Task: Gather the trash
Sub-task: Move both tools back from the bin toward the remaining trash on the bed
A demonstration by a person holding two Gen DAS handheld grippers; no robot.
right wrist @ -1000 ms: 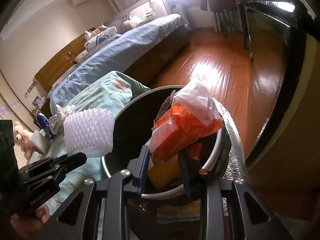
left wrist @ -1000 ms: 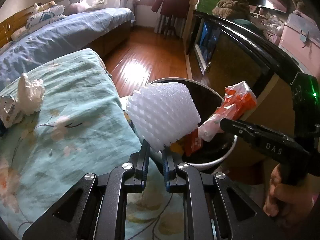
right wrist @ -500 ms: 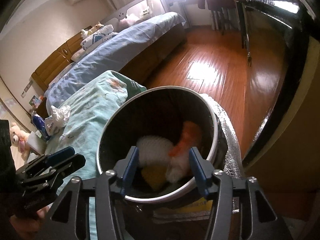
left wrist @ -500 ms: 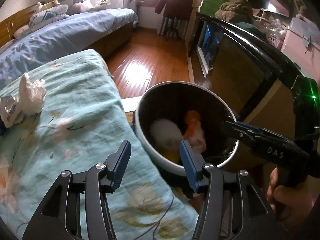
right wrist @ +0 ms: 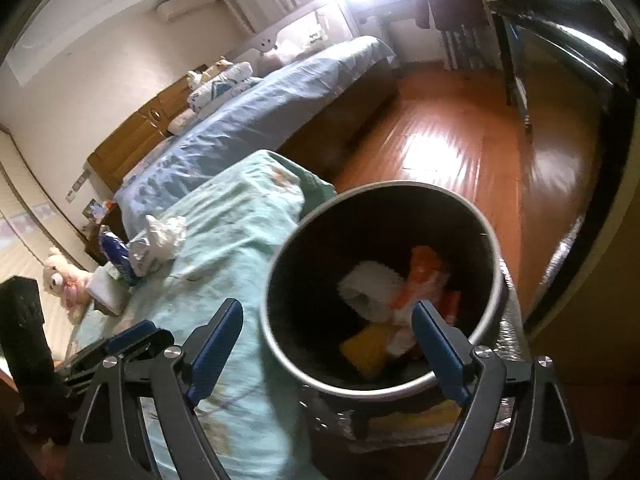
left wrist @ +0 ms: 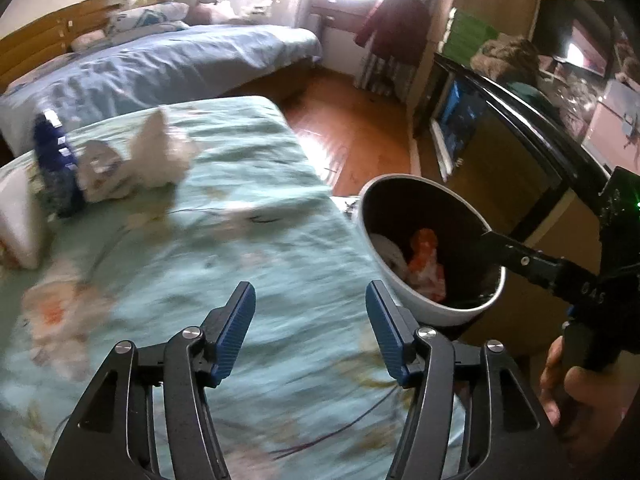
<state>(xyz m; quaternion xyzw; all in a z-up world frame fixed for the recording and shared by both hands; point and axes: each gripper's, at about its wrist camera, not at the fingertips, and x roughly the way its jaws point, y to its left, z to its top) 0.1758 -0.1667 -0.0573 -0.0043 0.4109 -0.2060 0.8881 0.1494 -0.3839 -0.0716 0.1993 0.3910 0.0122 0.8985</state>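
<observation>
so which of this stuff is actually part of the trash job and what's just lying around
Part of the job:
- bin, with white foam net and orange wrapper inside
- crumpled tissue on the green bedspread
- blue packet

Just lying about:
- pink plush toy
- pillows

Black tongs, ribbed blue pads

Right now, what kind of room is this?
A lived-in bedroom, most likely. A bed with a blue duvet and pillows runs along the wall, clothing hangs near the window, and a trash bin stands on the wood floor beside a floral bedspread.
</observation>
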